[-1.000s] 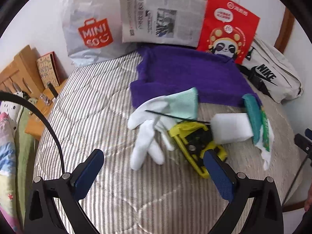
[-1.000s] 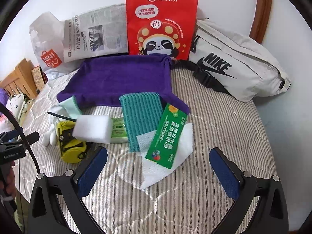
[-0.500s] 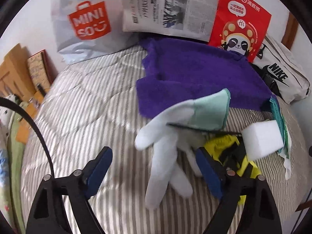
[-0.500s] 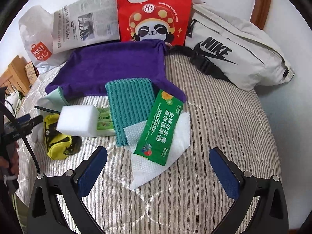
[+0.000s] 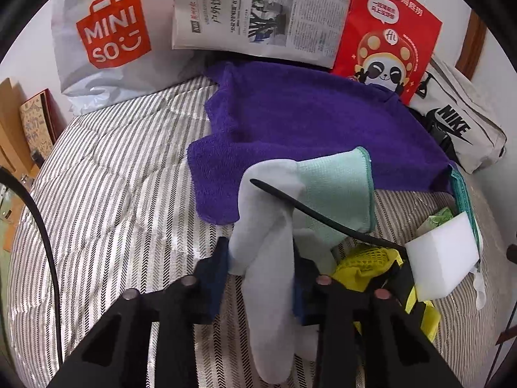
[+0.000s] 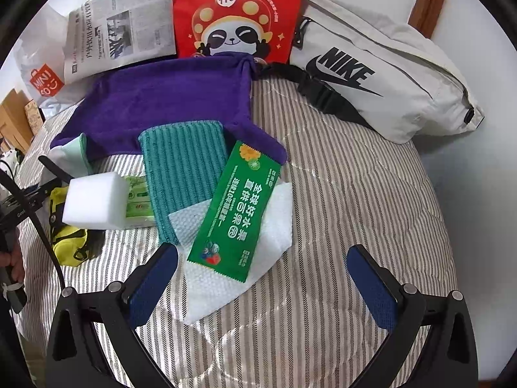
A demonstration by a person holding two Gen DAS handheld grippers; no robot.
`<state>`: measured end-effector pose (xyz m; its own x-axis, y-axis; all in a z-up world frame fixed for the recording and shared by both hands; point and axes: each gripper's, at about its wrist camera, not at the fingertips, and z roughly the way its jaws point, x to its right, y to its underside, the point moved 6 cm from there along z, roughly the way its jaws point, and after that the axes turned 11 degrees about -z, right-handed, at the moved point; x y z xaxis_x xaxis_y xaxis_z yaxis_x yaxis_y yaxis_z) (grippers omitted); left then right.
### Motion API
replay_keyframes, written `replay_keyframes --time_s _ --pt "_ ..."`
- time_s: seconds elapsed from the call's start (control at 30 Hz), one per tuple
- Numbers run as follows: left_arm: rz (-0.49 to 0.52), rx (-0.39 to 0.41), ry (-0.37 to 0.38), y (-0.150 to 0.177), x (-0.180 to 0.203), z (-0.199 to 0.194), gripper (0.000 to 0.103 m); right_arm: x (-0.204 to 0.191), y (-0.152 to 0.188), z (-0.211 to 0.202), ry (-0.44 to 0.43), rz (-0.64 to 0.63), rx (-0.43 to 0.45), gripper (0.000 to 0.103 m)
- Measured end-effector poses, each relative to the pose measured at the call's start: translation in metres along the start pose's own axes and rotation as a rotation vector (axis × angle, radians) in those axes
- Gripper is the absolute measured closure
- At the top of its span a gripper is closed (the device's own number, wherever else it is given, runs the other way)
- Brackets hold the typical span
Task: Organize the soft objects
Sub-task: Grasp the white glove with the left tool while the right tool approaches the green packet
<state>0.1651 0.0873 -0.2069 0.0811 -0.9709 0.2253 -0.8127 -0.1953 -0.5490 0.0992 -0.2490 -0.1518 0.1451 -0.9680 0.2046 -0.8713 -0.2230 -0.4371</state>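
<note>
While its blue-padded jaws press in on either side of one pale grey-and-mint fabric glove (image 5: 274, 258), the left gripper (image 5: 261, 278) holds that glove low in the left wrist view, the fingers hanging toward the camera and the mint cuff pointing away. Just right of the glove lie one yellow mesh pouch (image 5: 371, 258) and one white foam sponge block (image 5: 442, 258), with a thin black rod (image 5: 310, 207) crossing over the glove.

Seen from the other wrist, the right gripper (image 6: 263, 283) hovers with its jaws wide apart and nothing between them. Just beyond its left pad sits one green snack sachet (image 6: 236, 210) lying on one white textured wipe (image 6: 265, 249). Beside these is one teal ribbed cloth (image 6: 184, 168), partly under the sachet, and one small green packet (image 6: 139, 200) touching the sponge.

Farther back, one purple towel (image 6: 168, 103) is spread out. All of it rests on a grey-and-white striped quilted bed cover (image 6: 355, 194). Against the white wall lean one white MINISO plastic bag (image 5: 110, 38), one folded newspaper (image 5: 258, 16), one red panda-print paper bag (image 6: 236, 9) and one off-white Nike waist bag (image 6: 371, 74).
</note>
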Motion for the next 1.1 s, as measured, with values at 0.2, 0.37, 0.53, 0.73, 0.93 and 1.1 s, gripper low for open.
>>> replay_keyframes --time_s 0.2,0.37,0.53,0.73,0.93,1.1 --pt "-0.018 -0.016 0.017 0.004 -0.003 -0.017 0.086 0.018 -0.003 -0.003 -0.010 0.053 0.035 0.000" --pt "-0.073 -0.028 0.064 0.009 -0.014 -0.038 0.086 0.033 0.002 0.005 -0.025 0.103 0.030 0.000" --pt "-0.084 -0.034 0.029 0.017 -0.026 -0.052 0.086 0.030 0.006 0.020 -0.072 0.119 0.013 0.000" --pt "-0.066 -0.048 -0.001 0.027 -0.035 -0.063 0.086 0.015 -0.002 0.042 -0.128 0.134 -0.002 0.001" --pt "-0.073 -0.081 0.024 0.037 -0.030 -0.062 0.086 0.001 -0.015 0.066 -0.194 0.140 -0.006 0.009" --pt "-0.072 -0.101 0.048 0.042 -0.022 -0.059 0.086 0.006 -0.015 0.074 -0.345 0.242 0.028 0.031"
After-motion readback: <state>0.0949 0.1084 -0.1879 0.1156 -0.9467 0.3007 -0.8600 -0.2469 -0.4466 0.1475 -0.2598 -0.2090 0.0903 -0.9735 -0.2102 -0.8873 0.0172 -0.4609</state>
